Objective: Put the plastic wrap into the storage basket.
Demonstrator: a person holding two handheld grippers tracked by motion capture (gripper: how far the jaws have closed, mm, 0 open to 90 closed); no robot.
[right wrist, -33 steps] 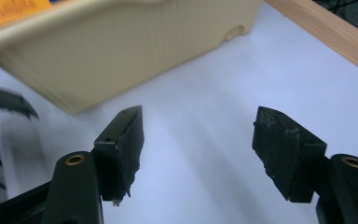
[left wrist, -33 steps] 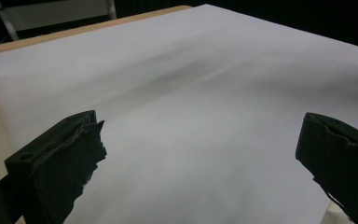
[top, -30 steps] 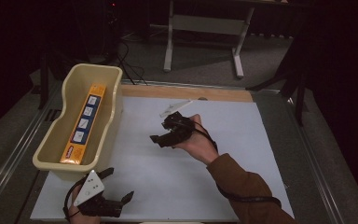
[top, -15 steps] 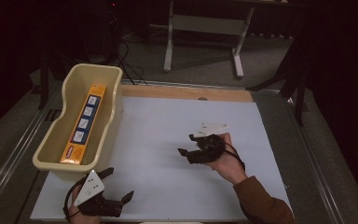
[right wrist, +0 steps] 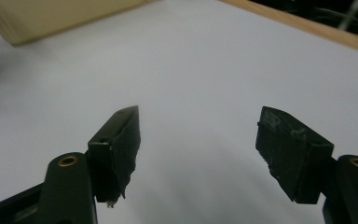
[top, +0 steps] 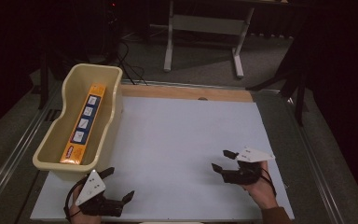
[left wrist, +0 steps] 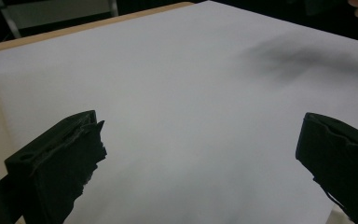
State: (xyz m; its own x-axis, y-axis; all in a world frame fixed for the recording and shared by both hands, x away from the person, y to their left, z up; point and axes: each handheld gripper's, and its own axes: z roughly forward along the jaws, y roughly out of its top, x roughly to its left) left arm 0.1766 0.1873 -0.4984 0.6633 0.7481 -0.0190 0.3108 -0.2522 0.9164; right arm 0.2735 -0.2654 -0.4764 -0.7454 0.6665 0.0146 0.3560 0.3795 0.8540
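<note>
- While both grippers sit empty over the white table sheet, the only loose item is the long orange carton, lying flat along the floor of the cream plastic tub.
- The carton runs lengthwise with the tub, one end toward the tub's far wall and the other close to its near wall; small white panels show on its upper face.
- The right gripper hovers well to the right of the tub, near the sheet's front edge, with its jaws spread wide and nothing between them; the right gripper view confirms bare sheet in the gap.
- The left gripper rests just in front of the tub's near wall, also wide apart and empty.
- Judging by its look, the carton is thin cardboard: probably light, fairly stiff along its length, but easy to dent if squeezed hard across its broad face.
- Its printed surface may be a little slick, so a firm but moderate pinch seems wise.
- The best hold is likely across the narrow width near the middle, so it lifts level.
- The tub's walls stand close to both long sides, leaving little room for the jaws.
</note>
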